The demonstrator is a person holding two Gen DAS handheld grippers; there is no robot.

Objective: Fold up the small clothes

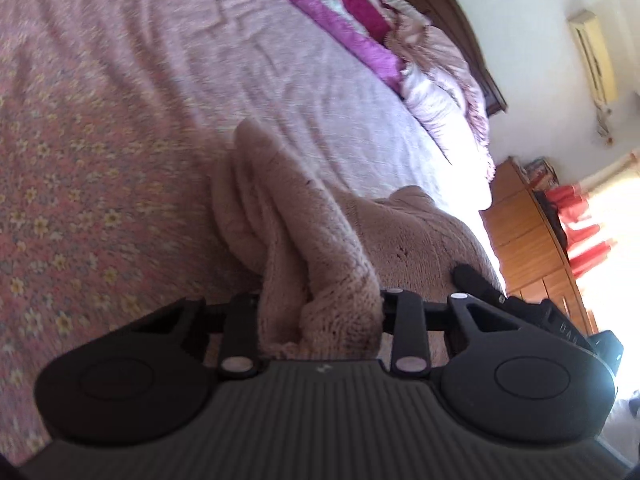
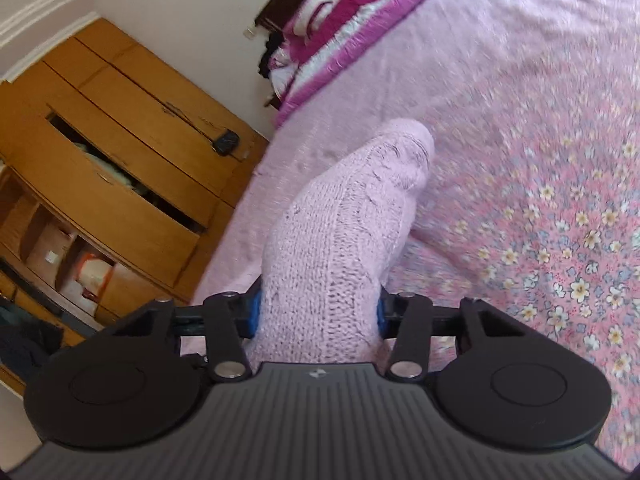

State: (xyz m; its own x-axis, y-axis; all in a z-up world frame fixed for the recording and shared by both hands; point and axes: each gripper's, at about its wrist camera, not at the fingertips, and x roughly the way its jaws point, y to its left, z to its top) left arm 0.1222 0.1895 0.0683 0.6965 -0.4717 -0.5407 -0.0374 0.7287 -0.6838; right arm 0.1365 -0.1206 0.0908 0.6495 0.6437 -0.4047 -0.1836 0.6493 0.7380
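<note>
You are working over a bed spread with a pink sheet that turns floral toward its near part, with a magenta-and-white quilt bunched at the far end and wooden cabinets along the wall beside it. Your left gripper has its jaws closed in on a bunched fold of the pink knitted garment; the fabric fills the gap between them, rises ahead of the jaws as a ridge, and spreads off to their right as a broad rounded mass over the bed's edge. To the right of those jaws, a black finger of the other gripper pokes into the knit. Your right gripper likewise has its jaws clamped against the garment, blue pads pressed to either side of a thick knitted roll that runs straight ahead from the jaws and ends in a rounded tip above the sheet. Left of these jaws the bed drops away to the cabinets, one drawer standing ajar; right of them lies the floral sheet.
</note>
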